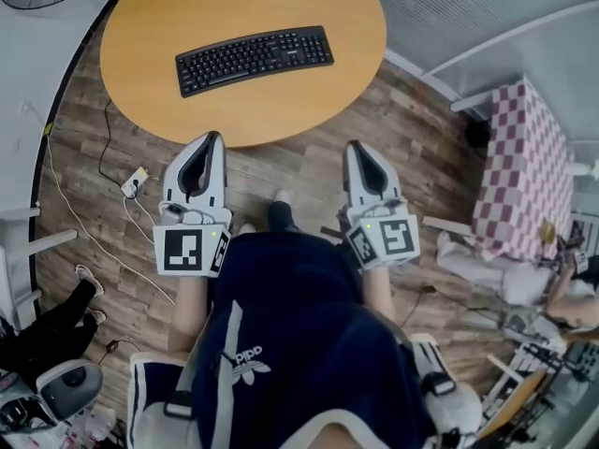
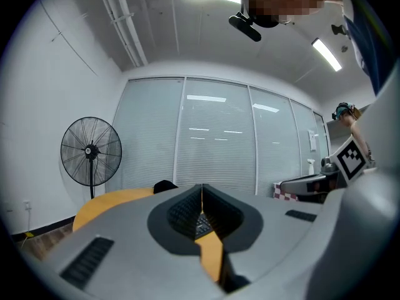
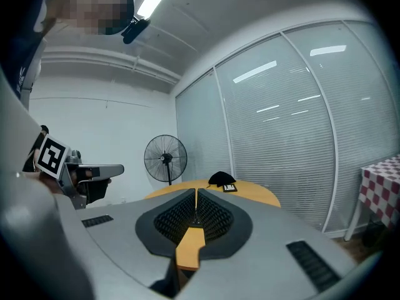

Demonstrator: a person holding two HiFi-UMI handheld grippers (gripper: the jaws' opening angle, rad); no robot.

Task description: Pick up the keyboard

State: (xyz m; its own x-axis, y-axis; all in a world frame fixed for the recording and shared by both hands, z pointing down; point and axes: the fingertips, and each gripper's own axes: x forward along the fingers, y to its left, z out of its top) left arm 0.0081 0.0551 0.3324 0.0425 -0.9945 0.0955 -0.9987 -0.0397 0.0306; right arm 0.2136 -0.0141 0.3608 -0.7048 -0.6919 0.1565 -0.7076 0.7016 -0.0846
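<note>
Jaws clenched on nothing, the left gripper (image 1: 216, 138) and right gripper (image 1: 354, 146) hover side by side near the rim of a round wooden surface (image 1: 140, 36). The black keyboard (image 1: 255, 59) lies untouched ahead of both jaws, well apart from their tips.

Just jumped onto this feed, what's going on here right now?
A person stands at a round table with a gripper in each hand. The left gripper and right gripper are both shut and empty. They point toward the table, with their tips about at its near edge. The keyboard lies flat on the table beyond both grippers, untouched. The pick-up has not yet begun.
</note>
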